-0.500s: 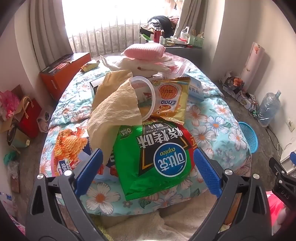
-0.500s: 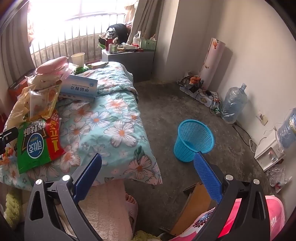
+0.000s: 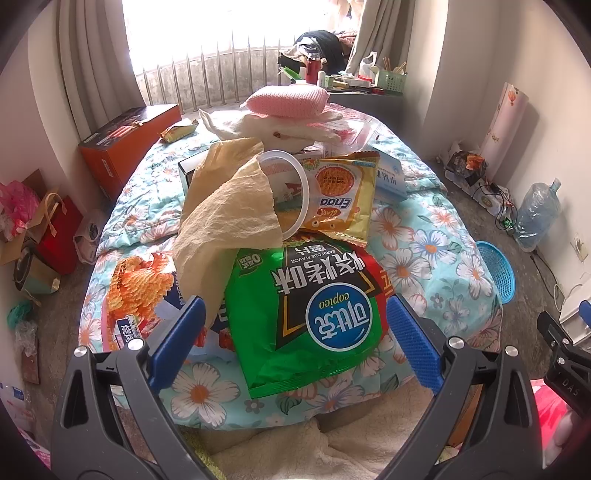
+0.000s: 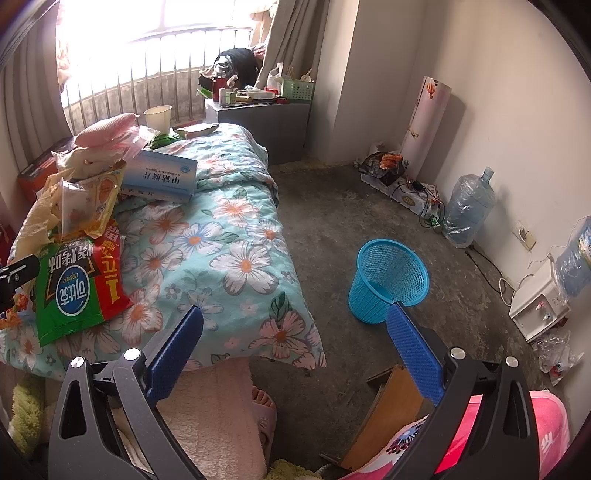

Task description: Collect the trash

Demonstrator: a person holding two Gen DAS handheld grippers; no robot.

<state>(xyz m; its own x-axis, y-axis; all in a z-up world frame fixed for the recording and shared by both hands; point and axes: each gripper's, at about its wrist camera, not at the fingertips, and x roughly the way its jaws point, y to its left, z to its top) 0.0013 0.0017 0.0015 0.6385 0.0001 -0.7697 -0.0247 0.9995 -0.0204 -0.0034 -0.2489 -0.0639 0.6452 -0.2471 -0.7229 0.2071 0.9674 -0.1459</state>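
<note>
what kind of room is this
Most likely a lived-in bedroom: a bed with a floral quilt strewn with snack wrappers such as a green chip bag, a curtained window behind it, and a blue wastebasket on the bare floor beside it.

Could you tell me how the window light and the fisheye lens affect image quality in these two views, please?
Left wrist view: window blown out to white, room edges bowed, green chip bag sharp with mild sheen. Right wrist view: same overexposed glare top left, walls curved, blue basket crisp.
</note>
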